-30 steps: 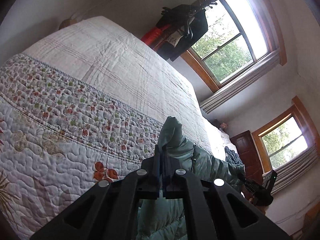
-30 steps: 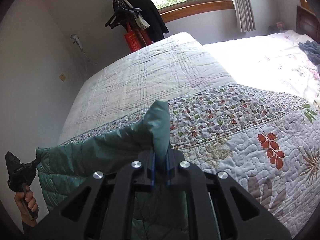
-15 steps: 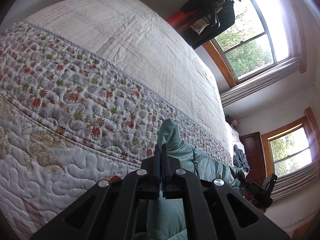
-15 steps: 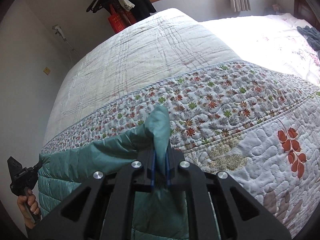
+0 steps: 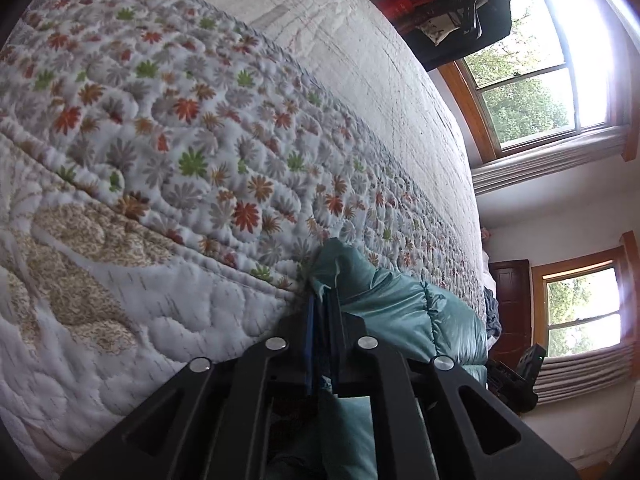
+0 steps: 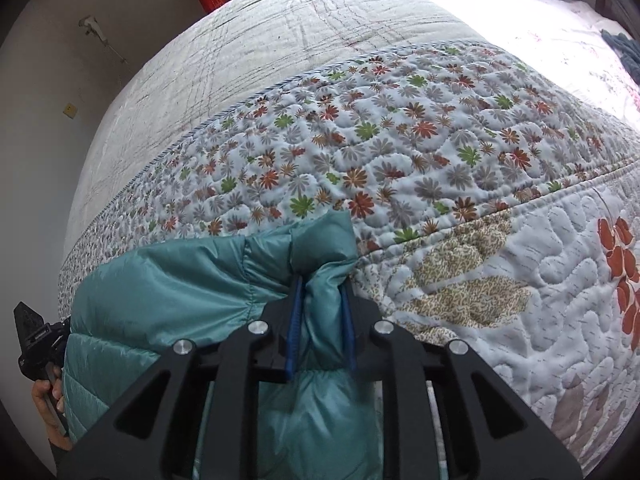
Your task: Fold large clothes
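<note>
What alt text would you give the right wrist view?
The right gripper pinches a fold of a teal puffer jacket above a floral quilt on a bed. At far left, the left gripper holds the jacket's other end.

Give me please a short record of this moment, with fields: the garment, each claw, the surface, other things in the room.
garment: teal puffer jacket, quilted, stretched between both claws
left claw: shut on one jacket corner
right claw: shut on another fold of the jacket
surface: bed with floral quilt, close under the jacket
background: dark clothes on a rack, two wood-framed windows
person: hand on the left claw's handle
</note>
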The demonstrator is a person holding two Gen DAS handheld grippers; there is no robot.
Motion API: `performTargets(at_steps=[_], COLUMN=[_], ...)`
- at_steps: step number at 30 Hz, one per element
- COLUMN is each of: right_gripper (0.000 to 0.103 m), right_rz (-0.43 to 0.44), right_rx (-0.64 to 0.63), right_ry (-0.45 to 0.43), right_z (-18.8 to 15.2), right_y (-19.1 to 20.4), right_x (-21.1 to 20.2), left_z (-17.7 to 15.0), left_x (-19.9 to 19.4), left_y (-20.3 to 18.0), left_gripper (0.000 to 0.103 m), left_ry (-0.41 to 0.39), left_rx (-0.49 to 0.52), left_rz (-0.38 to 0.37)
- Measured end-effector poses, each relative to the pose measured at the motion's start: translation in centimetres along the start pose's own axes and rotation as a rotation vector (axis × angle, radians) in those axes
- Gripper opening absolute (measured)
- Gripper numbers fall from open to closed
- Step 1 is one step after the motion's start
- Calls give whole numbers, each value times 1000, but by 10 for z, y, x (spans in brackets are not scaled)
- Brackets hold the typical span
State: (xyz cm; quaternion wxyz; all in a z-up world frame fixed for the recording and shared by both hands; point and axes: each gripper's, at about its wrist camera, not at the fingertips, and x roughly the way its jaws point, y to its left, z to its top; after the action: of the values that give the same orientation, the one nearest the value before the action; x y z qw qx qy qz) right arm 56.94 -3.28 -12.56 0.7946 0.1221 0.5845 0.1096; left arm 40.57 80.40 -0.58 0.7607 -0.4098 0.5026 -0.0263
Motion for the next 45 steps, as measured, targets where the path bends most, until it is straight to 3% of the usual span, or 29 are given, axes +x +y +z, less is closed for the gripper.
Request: performTargets(at_steps=[2,5,7,10,14,15,18,21,23,26,29,31,33,36,37,39,41,43,45], right_gripper=[42,42,42,40,35,30,30,31,33,33,35,35,23,14,15,28,28,32,32], right_rz=[5,23,90,197,173,163,177,172,203,310,420,434,432,449,460,486,569,650,674], right_rx=[-10,-16,-40,-67,-71,-67,-75,-86,-87,-126,-174,-201,-202,-196,-175,-169,-204,-233,-262], right_ry=[-35,-111,-130,-78,-20,-18,-42,-46,-69,-109,-69,-34,-24,-25,-17,-42,-50,-4,63], right_z=[-1,-5,-18,-43,-71,-73,-78,-82,-87,-110,-143,-160,-168,-165,-164,-170,-182,-195,-208], right_y=[3,5,10,18,13,9,0,0,2,10,16,17,13,7,4,6,20,38,55], right_x=[-19,-55,-75,-80,-53,-45,-33,-37,-59,-102,-113,-98,-78,-64,-64,-81,-100,-100,-85], left_z=[2,-9,-31,-67,-94,-96,-103,-103,-106,-137,-177,-196,-200,-198,-199,-204,-217,-230,-241], left_x=[-24,-62,-76,-75,-46,-39,-31,-40,-67,-118,-129,-116,-100,-88,-91,-108,-132,-137,-126], left_y=[-8,-34,-57,-69,-43,-32,-19,-15,-24,-45,-50,-39,-23,-2,-2,-9,-23,-36,-44], left_gripper=[22,22,22,22,19,14,9,15,18,23,23,23,14,10,11,19,19,23,24], left_ry=[-66,-107,-69,15,54,58,40,22,-26,-51,34,75,89,104,101,73,47,81,139], left_rx=[25,100,173,209,194,177,164,137,174,295,376,399,376,327,325,345,414,440,454], left_rz=[29,-9,-88,-185,-87,-81,-75,-83,-80,-187,-291,-268,-235,-254,-260,-275,-325,-410,-431])
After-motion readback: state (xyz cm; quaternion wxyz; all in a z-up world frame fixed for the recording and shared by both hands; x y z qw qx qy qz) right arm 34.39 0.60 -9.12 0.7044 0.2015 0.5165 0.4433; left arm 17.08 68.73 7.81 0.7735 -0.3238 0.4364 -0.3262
